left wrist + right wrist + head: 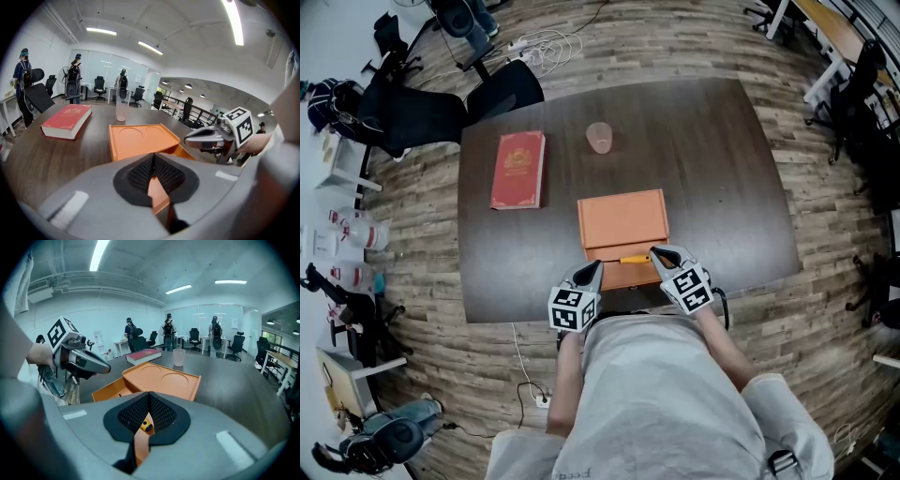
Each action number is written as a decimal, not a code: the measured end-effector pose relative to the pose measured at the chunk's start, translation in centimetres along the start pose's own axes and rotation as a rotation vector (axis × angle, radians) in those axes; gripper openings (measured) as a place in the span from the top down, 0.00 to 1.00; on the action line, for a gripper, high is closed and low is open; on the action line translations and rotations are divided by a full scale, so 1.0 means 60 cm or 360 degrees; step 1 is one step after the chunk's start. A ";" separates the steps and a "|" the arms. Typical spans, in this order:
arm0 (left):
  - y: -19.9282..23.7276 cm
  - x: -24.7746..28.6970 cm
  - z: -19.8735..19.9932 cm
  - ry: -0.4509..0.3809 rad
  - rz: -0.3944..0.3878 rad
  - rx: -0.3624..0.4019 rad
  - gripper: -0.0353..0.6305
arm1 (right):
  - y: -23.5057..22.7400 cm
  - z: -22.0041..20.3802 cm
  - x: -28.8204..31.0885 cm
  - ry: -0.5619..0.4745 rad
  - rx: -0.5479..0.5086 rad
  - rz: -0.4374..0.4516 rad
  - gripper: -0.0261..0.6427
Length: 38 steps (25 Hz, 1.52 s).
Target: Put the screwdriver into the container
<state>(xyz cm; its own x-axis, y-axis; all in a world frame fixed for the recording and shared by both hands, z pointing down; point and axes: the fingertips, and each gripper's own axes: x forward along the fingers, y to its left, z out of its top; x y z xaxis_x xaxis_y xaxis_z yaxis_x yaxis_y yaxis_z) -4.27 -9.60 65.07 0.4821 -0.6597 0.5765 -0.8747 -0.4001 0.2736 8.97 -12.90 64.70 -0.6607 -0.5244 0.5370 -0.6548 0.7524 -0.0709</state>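
Note:
The orange container (622, 218) sits mid-table with its lid flat and its open tray (612, 275) toward me. A yellow-handled screwdriver (633, 259) lies in the tray. My right gripper (656, 254) is shut at the handle's right end. In the right gripper view its pads (159, 412) meet, and the screwdriver (146, 426) shows through the gap below them. My left gripper (595, 268) is at the tray's left front corner. It is shut, with its pads (140, 174) pressed together and nothing between them.
A red book (518, 169) lies at the table's far left and a clear cup (599, 137) stands behind the container. The table's near edge (534, 314) is close under both grippers. Office chairs and people stand in the background.

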 end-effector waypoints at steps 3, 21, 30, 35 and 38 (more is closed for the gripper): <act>-0.001 0.001 0.000 0.0006 0.0001 0.0005 0.87 | -0.002 0.004 -0.002 -0.0009 0.0011 0.0007 0.96; 0.000 0.012 -0.003 0.0064 0.0035 0.0051 0.86 | 0.015 -0.008 0.014 0.0028 0.0044 0.0124 0.96; 0.006 0.015 -0.003 0.0075 0.0040 0.0049 0.86 | 0.014 -0.015 0.019 0.0073 0.0042 0.0125 0.96; 0.005 0.014 -0.005 0.0065 0.0050 0.0037 0.86 | 0.014 -0.024 0.016 0.0088 0.0037 0.0127 0.96; 0.004 0.016 -0.006 0.0069 0.0041 0.0033 0.86 | 0.011 -0.022 0.017 0.0091 0.0033 0.0118 0.96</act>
<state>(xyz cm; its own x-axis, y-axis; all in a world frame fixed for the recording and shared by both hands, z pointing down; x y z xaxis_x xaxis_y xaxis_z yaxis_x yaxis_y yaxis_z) -4.05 -10.11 65.99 0.4564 -0.6418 0.6163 -0.8854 -0.3966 0.2426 8.36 -12.40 66.30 -0.6861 -0.4435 0.5767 -0.6126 0.7797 -0.1292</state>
